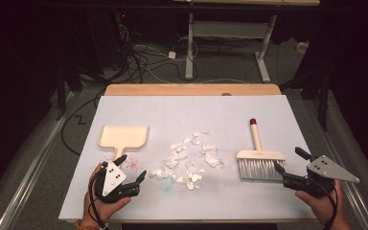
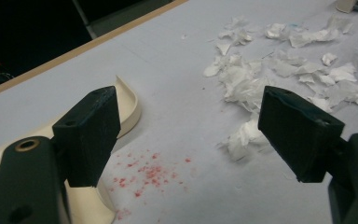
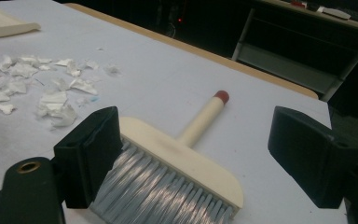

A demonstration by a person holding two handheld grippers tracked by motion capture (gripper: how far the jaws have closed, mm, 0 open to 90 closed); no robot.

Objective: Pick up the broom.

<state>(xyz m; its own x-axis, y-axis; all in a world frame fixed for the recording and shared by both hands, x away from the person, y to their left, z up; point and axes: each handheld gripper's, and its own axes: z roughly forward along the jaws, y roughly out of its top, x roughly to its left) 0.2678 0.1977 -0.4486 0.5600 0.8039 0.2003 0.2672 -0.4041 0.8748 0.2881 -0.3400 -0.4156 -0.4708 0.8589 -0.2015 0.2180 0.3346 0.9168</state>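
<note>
White tabletop (image 1: pixel 139 201) — left claw (image 1: pixel 133 168) spread by dustpan (image 1: pixel 123 136); right claw (image 1: pixel 290 162) spread beside brush (image 1: pixel 260 160).

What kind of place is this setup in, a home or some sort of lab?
Most likely a lab or workshop test bench, not a home. A table with a white cover stands in a dark room, loose cables sprawl over the floor behind it, and another adjustable-leg desk stands beyond.

dark room, grey floor (image 1: pixel 38 143) with tangled cables (image 1: pixel 139 57), white-legged desk (image 1: pixel 230 28) behind
</note>
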